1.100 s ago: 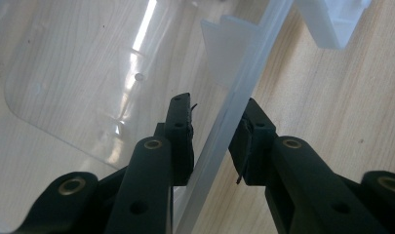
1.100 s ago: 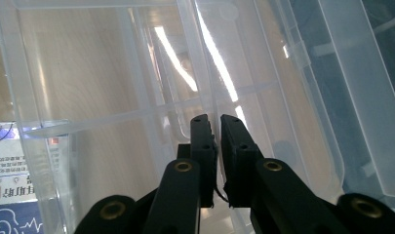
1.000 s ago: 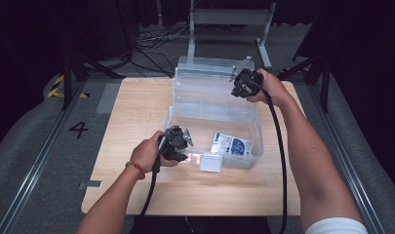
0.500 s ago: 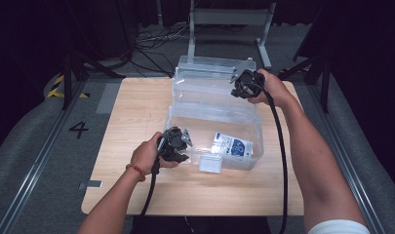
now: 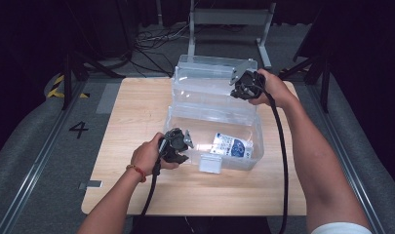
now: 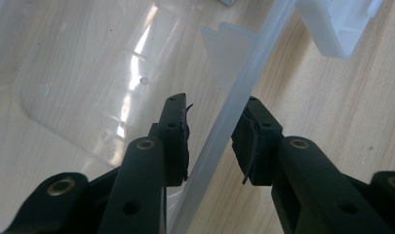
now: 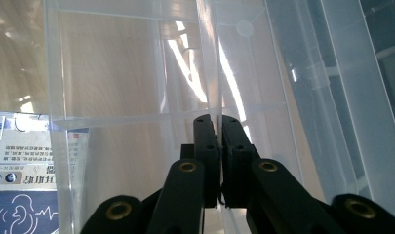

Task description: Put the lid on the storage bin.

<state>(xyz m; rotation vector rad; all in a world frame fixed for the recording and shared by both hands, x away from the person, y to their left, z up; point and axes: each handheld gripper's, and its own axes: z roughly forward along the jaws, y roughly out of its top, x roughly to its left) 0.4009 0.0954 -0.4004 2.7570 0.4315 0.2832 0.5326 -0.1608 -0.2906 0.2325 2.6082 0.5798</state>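
**Both grippers at the clear box**

The clear box (image 5: 212,129) sits mid-table (image 5: 136,112), lid (image 5: 209,80) swung open behind it. A blue-and-white packet (image 5: 231,145) lies inside. The left gripper (image 6: 212,141) straddles the front rim (image 6: 234,107), jaws spread, not clamping. The right gripper (image 7: 218,146) is pinched tight on a thin clear wall (image 7: 207,58) near the lid.

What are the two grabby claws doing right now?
Left hand-held gripper: open, jaws either side of the clear box rim.
Right hand-held gripper: shut on the box's lid.
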